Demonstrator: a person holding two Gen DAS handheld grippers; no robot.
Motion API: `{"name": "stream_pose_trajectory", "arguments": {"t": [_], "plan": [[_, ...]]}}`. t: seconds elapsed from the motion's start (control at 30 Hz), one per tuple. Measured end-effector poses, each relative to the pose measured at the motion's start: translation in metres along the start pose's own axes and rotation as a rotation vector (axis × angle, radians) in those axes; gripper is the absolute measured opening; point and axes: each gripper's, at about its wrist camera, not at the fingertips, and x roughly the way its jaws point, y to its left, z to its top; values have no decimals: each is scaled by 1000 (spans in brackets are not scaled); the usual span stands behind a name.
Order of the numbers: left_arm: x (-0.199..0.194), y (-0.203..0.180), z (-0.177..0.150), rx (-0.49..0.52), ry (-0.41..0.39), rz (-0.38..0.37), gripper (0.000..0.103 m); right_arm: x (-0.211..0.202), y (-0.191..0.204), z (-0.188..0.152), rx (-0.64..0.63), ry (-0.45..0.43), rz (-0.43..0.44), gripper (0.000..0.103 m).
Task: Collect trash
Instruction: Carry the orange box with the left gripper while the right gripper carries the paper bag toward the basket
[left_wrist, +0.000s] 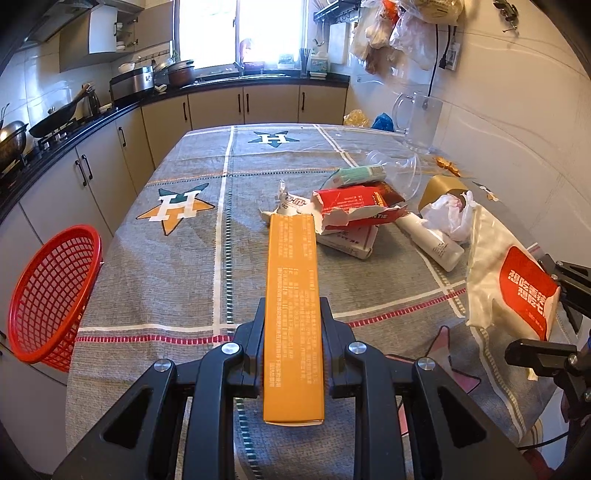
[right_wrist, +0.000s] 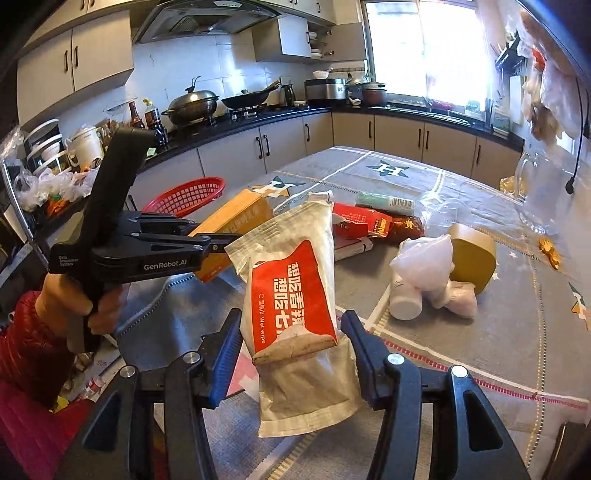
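Observation:
My left gripper (left_wrist: 291, 314) is shut on a long orange box (left_wrist: 291, 295) and holds it above the table; the box also shows in the right wrist view (right_wrist: 240, 218). My right gripper (right_wrist: 291, 328) is shut on a white and red wet-wipe packet (right_wrist: 295, 291), held above the table; the packet also shows in the left wrist view (left_wrist: 517, 284). A red mesh basket (left_wrist: 51, 291) hangs off the table's left edge and shows in the right wrist view (right_wrist: 188, 195) too. More trash lies ahead: torn red cartons (left_wrist: 354, 206), a white bottle (left_wrist: 432, 240), a crumpled white bag (left_wrist: 450, 214).
A gold box (right_wrist: 472, 254) and a green roll (left_wrist: 358, 173) lie by the pile. A tipped glass (left_wrist: 402, 173) and a glass pitcher (left_wrist: 417, 122) stand near the right wall. Kitchen counters with pans (right_wrist: 192, 103) run along the left and back.

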Motion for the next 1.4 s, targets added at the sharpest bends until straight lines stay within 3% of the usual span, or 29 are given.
{"name": "stream_pose_trajectory", "arguments": {"t": [0.7, 1.4], "plan": [[-10, -2, 2, 0, -25, -8, 22, -13, 11, -3, -91, -84, 5, 59], [-24, 9, 2, -17, -53, -3, 22, -15, 20, 2, -118, -94, 11, 59]]}}
